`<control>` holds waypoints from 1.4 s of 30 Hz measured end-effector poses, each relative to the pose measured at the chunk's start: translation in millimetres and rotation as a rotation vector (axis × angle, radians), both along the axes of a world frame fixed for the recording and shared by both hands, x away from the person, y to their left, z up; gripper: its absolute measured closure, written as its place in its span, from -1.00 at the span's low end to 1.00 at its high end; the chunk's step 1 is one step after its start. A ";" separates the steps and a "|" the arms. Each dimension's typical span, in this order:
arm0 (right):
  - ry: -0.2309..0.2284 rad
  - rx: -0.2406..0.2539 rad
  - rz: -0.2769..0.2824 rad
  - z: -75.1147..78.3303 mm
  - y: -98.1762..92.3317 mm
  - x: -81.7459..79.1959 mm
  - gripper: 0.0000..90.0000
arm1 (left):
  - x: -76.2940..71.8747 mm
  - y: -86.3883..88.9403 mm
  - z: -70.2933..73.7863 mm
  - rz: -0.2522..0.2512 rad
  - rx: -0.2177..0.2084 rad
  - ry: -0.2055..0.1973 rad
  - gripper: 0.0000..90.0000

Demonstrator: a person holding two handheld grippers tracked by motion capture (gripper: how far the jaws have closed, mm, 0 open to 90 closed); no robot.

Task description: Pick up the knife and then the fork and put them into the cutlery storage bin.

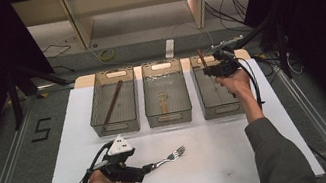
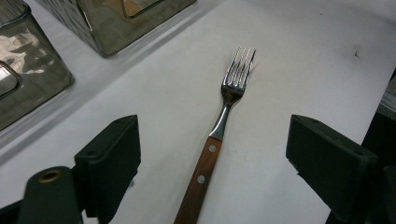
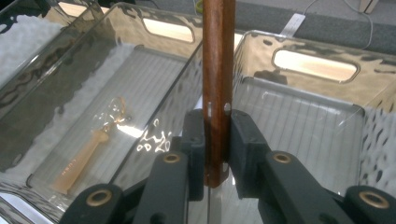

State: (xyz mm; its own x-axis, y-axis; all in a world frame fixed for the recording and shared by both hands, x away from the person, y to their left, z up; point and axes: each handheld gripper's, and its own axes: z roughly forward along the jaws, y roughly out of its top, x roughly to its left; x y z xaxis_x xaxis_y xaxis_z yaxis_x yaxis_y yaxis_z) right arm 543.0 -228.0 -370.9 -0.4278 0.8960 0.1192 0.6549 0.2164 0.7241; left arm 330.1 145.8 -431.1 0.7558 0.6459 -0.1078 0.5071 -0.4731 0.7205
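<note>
My right tongs [image 3: 217, 140] are clamped on a wooden handle [image 3: 217, 70]; both pads press its sides at the rivets. The handle's long axis runs upright, its butt end just below the pads and the rest rising out of the right gripper view's top edge. What sits at the far end of the handle I cannot tell. In the high view the right tongs [image 1: 209, 69] hold it above the right bin [image 1: 214, 107], near that bin's far wall.

My left tongs [image 2: 212, 154] stand wide open, gripping nothing. The fork [image 2: 219, 135] lies flat on the white tabletop [image 1: 214, 163] between the jaws, touching neither. Its long axis runs along the tongs' line: wooden handle toward me, tines pointing away. It lies on my side of the middle bin [image 1: 169, 115], well apart from it.
</note>
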 end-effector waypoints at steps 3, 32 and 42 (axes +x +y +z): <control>0.010 0.005 -0.003 -3.1 -0.8 -0.1 0.72 | 0.3 0.1 -0.4 0.002 0.002 0.001 -0.61; -0.023 0.021 0.107 7.8 6.6 -31.4 -0.15 | 3.3 -0.9 -4.9 0.002 0.076 0.042 -0.61; -0.099 0.040 0.213 17.4 12.0 -84.0 -0.28 | 8.2 -5.5 -10.4 0.006 0.174 0.119 -0.57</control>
State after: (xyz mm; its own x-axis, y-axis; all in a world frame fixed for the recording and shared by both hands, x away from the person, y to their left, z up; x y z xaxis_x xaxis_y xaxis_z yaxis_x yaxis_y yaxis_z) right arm 459.1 -216.0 -353.5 -0.6182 0.7795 0.1009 0.5232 0.3122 0.7930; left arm 338.3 140.4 -441.5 0.7405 0.6669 -0.0828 0.5870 -0.5819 0.5629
